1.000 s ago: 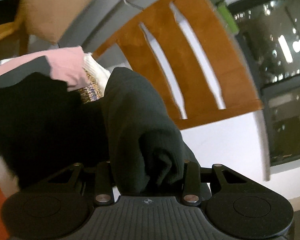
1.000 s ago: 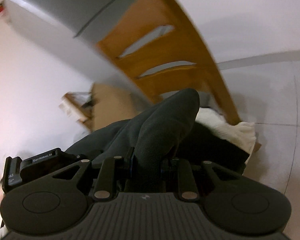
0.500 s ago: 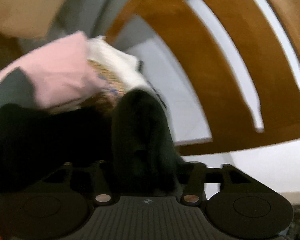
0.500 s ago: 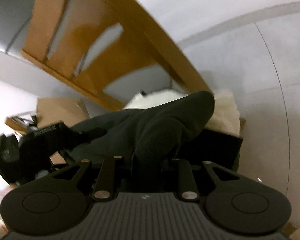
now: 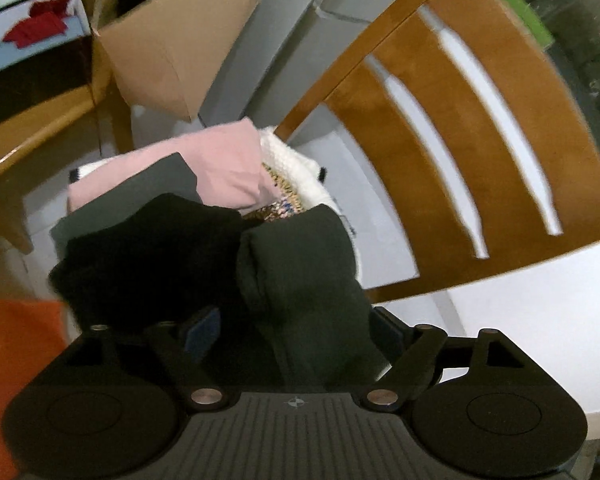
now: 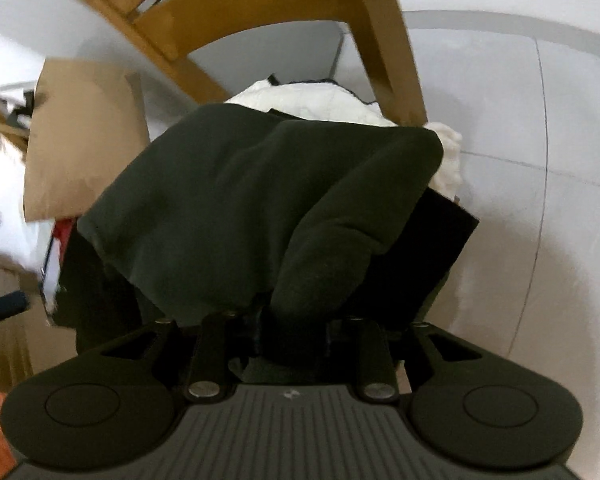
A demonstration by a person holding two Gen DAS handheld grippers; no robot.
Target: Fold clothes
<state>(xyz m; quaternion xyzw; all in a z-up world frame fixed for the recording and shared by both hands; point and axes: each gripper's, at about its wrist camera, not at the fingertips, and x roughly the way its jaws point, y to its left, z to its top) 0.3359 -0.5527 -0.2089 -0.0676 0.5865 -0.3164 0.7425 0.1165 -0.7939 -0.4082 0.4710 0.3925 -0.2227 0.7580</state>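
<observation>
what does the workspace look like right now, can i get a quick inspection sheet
surface: chair seat hidden under the clothes; only the wooden chair back shows.
job's things: dark green garment draped on top of the pile; below it a black garment, a pink garment, a white knit.
clutter: cardboard box behind the pile; red item on a side table.
grippers: left gripper opening, green cloth between its jaws, pads standing clear; right gripper opening, a fold of the green garment pinched between its jaws.
cables: nothing seen.
surroundings: pale tiled floor, dark window.
</observation>
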